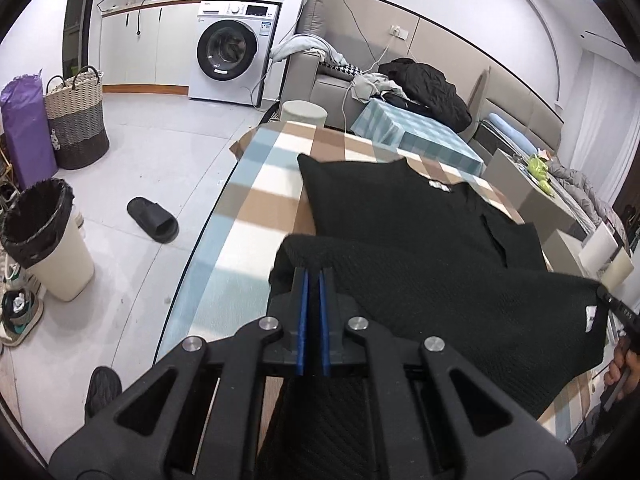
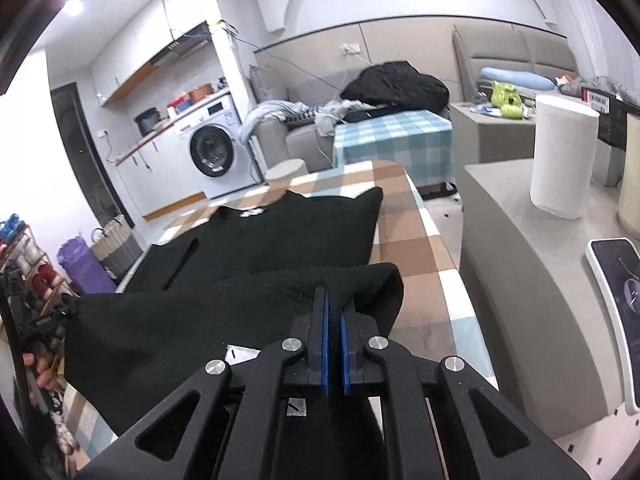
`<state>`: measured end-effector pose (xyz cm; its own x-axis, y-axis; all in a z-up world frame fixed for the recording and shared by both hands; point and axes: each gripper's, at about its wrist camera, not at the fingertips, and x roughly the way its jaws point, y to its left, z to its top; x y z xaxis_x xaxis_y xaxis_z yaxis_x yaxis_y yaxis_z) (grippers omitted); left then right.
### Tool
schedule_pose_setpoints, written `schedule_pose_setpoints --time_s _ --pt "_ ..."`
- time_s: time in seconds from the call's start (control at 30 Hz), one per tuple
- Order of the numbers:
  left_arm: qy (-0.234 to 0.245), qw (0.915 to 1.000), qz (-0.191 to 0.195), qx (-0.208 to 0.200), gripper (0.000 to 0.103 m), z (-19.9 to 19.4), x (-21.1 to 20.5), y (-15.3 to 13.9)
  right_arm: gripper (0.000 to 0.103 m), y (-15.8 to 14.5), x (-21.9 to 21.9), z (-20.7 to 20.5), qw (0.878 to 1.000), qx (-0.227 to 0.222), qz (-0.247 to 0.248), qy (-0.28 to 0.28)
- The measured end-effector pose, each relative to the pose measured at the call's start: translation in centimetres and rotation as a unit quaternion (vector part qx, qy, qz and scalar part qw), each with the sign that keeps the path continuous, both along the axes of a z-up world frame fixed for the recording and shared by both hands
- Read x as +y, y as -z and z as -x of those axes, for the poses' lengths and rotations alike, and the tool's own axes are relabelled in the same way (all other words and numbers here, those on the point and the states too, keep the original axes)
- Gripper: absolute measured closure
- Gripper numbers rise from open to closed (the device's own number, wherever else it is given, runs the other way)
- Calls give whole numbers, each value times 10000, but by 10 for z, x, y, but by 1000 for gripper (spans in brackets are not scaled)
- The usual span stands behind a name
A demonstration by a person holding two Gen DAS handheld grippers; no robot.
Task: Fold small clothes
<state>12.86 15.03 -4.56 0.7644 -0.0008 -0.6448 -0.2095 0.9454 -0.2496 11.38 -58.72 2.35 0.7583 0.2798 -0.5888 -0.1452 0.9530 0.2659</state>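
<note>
A black knitted garment [image 1: 400, 216] lies on a checked table [image 1: 256, 184], its neck label toward the far end. My left gripper [image 1: 314, 276] is shut on the near left corner of the garment's hem, which hangs lifted off the cloth. My right gripper [image 2: 334, 300] is shut on the near right corner of the same garment [image 2: 296, 232]. Between the two grips the hem is raised as a fold above the part that lies flat. In the left wrist view the right gripper [image 1: 612, 304] shows at the far right edge with a hand behind it.
To the left of the table are a bin [image 1: 48, 236], a slipper [image 1: 154, 220], a woven basket [image 1: 76, 120] and a washing machine [image 1: 228, 52]. On the right stands a grey counter [image 2: 520, 264] with a paper roll [image 2: 564, 156] and a phone [image 2: 620, 312]. A sofa with clothes [image 2: 396, 84] lies beyond.
</note>
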Motion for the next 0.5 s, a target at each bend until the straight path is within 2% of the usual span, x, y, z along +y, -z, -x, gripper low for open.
schedule_pose_setpoints --time_s 0.2,0.33,0.43,0.47,0.5 --pt "-136 9997 -112 170 100 -51 10 7 99 9 2 -43 9991 160 4 400" --pt "-211 9987 -152 440 100 -81 12 29 97 27 3 -71 9969 432 -32 655" --pt "-213 9975 -23 677 97 -87 13 43 87 45 0 -88 9940 859 18 680" --pt "-214 9972 16 713 90 -86 14 47 77 48 -3 -88 9935 943 -16 638" --pt "-207 9968 79 770 84 -84 15 49 59 51 -6 -86 9930 1011 -48 612"
